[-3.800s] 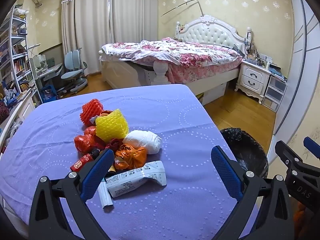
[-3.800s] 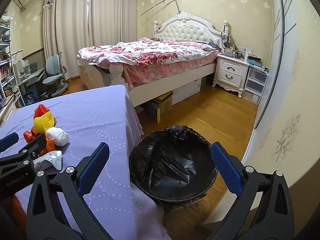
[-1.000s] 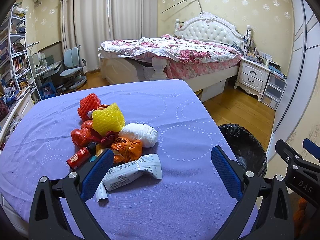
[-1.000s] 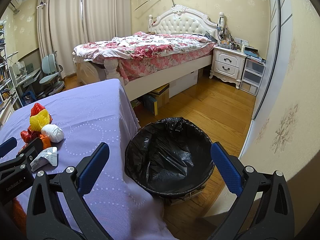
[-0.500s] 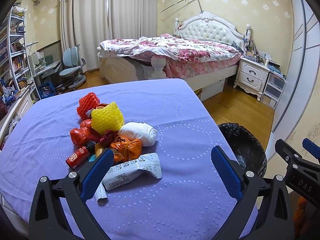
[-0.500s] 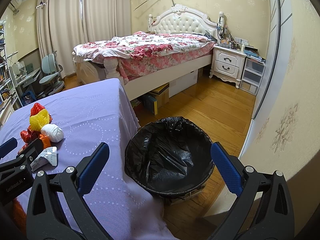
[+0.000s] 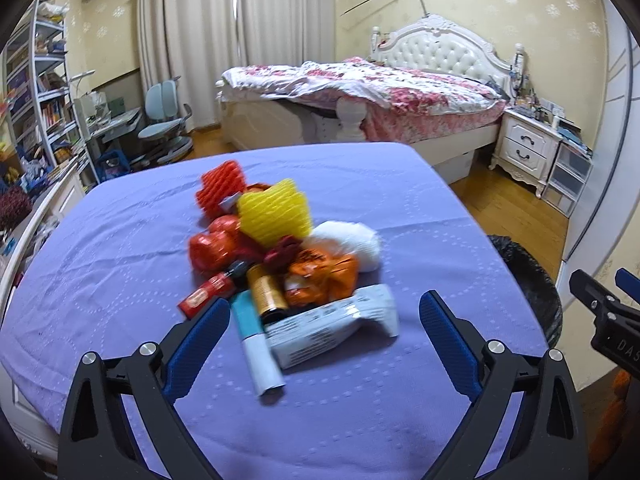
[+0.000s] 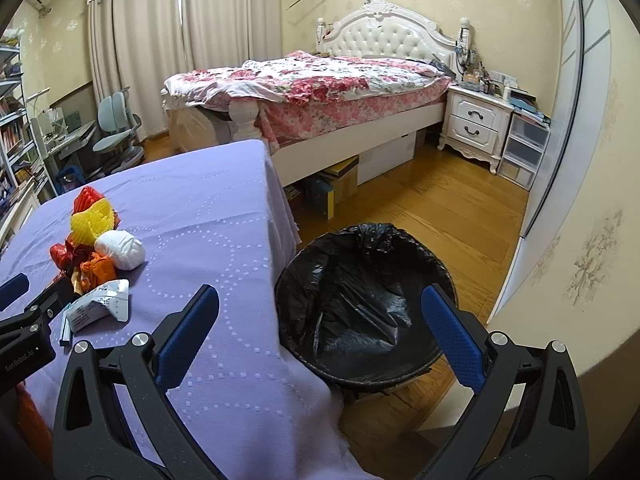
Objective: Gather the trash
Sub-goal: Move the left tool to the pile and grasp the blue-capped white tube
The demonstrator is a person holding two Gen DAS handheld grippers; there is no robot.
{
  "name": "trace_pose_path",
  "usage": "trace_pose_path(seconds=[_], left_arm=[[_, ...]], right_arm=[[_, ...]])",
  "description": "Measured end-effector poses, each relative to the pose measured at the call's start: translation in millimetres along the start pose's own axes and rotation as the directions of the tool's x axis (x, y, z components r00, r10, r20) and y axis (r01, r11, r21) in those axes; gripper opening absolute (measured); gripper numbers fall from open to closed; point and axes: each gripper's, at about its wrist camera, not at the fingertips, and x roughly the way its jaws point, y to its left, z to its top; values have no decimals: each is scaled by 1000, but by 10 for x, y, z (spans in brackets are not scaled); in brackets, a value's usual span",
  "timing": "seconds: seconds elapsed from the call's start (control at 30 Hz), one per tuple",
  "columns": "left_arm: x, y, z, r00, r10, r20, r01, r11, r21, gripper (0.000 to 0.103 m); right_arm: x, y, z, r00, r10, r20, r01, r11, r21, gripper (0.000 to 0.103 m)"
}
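Note:
A pile of trash lies on the purple tablecloth point(image 7: 120, 248): red foam net point(image 7: 221, 187), yellow foam net point(image 7: 276, 216), white wad point(image 7: 352, 242), orange wrapper point(image 7: 324, 276), brown bottle point(image 7: 266, 294), red tube point(image 7: 208, 293), white-teal tube point(image 7: 258, 350) and a white printed packet point(image 7: 332, 326). My left gripper point(image 7: 324, 340) is open and empty, just in front of the packet. My right gripper point(image 8: 320, 332) is open and empty above the bin point(image 8: 364, 304) lined with a black bag, beside the table. The pile also shows in the right wrist view point(image 8: 100, 256).
A bed point(image 7: 360, 92) stands behind the table, a nightstand point(image 7: 524, 148) and plastic drawers point(image 7: 568, 180) to its right. Shelves point(image 7: 36, 92), a desk and a chair point(image 7: 164, 120) are at the left. Wooden floor point(image 8: 440, 208) surrounds the bin.
My left gripper has moved left and forward toward the pile, which now sits nearer and more centred between the fingers. The right gripper has barely moved.

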Motion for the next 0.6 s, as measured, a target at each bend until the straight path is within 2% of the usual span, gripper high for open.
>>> trace_pose_path(seconds=[0.13, 0.27, 0.47, 0.6], left_arm=[[15, 243, -74, 999, 22, -33, -23, 999, -33, 91], [31, 482, -80, 997, 46, -61, -49, 997, -58, 88], [65, 728, -156, 992, 71, -105, -81, 992, -100, 85], [150, 768, -161, 989, 61, -131, -77, 990, -120, 84]], right_arm=[[41, 112, 21, 999, 31, -23, -32, 999, -20, 97], [94, 240, 54, 996, 71, -62, -73, 997, -39, 81], [171, 389, 62, 993, 84, -83, -89, 994, -66, 80], [231, 449, 49, 992, 85, -98, -92, 993, -76, 80]])
